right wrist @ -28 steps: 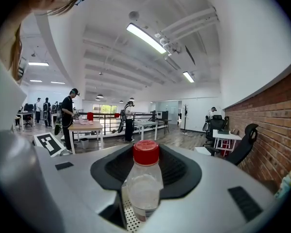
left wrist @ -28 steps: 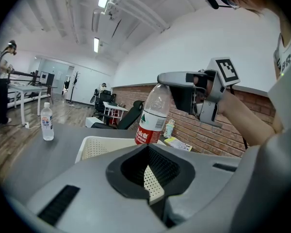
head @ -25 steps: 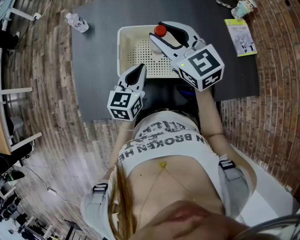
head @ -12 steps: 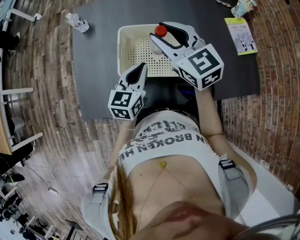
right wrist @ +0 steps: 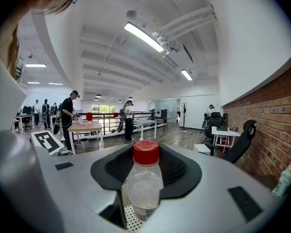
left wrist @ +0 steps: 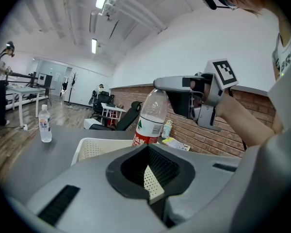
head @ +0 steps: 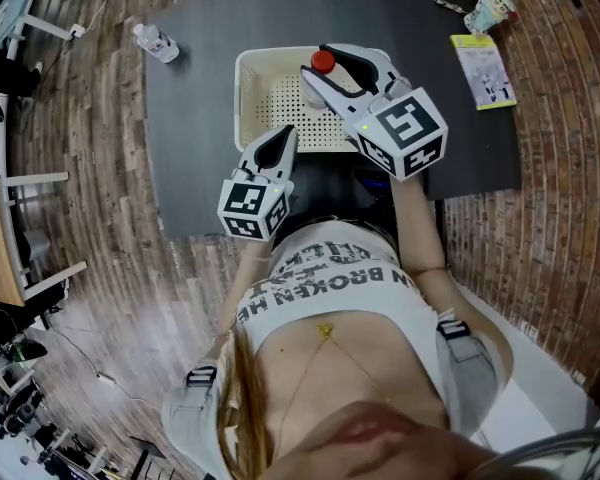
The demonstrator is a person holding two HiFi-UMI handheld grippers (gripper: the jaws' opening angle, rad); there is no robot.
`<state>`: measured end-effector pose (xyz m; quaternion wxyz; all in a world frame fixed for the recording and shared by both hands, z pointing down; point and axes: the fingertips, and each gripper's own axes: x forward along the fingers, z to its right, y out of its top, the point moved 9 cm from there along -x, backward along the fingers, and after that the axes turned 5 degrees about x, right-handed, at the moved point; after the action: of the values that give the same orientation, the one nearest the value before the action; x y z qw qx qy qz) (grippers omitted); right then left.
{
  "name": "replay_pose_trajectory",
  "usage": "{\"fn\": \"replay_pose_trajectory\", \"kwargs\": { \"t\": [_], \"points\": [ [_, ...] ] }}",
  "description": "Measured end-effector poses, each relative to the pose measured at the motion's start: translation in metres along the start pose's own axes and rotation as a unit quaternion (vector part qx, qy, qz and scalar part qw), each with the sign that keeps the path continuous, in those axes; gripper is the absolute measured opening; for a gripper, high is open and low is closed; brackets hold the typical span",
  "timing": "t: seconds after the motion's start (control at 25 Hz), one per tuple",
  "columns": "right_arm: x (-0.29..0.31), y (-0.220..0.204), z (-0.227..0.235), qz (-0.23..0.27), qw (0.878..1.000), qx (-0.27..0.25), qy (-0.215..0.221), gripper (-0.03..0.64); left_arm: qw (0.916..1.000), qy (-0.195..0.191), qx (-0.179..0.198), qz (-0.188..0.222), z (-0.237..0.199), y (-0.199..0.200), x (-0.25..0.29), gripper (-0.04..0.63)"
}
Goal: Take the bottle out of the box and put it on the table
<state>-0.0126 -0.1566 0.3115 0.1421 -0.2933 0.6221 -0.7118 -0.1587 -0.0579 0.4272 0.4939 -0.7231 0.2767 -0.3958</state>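
Observation:
A clear bottle with a red cap (head: 322, 62) stands upright over the white perforated box (head: 255, 78) on the dark grey table (head: 195, 138). My right gripper (head: 315, 60) is shut on the bottle's neck and shoulder, and in the right gripper view the bottle (right wrist: 144, 181) fills the gap between the jaws. The left gripper view shows the bottle's (left wrist: 152, 115) red-and-white label above the box rim (left wrist: 89, 147); its base is hidden. My left gripper (head: 283, 133) hovers at the box's near edge, shut with nothing in it.
A second small water bottle (head: 155, 45) stands at the table's far left corner. A yellow booklet (head: 477, 73) and a small figurine (head: 488, 13) sit at the far right. A black chair (head: 370, 183) is tucked under the near edge. People stand at desks in the background.

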Motion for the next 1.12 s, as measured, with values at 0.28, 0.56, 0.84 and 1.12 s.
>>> {"fn": "replay_pose_trajectory", "kwargs": {
  "t": [0.28,0.56,0.84,1.12],
  "points": [
    [-0.010,-0.004,0.006,0.001,1.000,0.008,-0.006,0.155,1.0000,0.002,-0.003,-0.003,0.004,-0.002,0.000,0.005],
    [-0.039,-0.010,0.028,0.012,0.999,0.023,-0.037,0.155,0.9998,-0.001,-0.018,0.000,0.014,-0.003,0.005,0.005],
    [-0.079,-0.019,0.059,0.012,0.995,0.030,-0.091,0.155,0.9998,-0.001,-0.016,-0.008,0.028,-0.006,0.014,0.005],
    [-0.117,-0.028,0.086,0.017,0.991,0.040,-0.130,0.155,0.9999,-0.001,-0.012,-0.011,0.044,-0.005,0.025,0.005]
  ]
}}
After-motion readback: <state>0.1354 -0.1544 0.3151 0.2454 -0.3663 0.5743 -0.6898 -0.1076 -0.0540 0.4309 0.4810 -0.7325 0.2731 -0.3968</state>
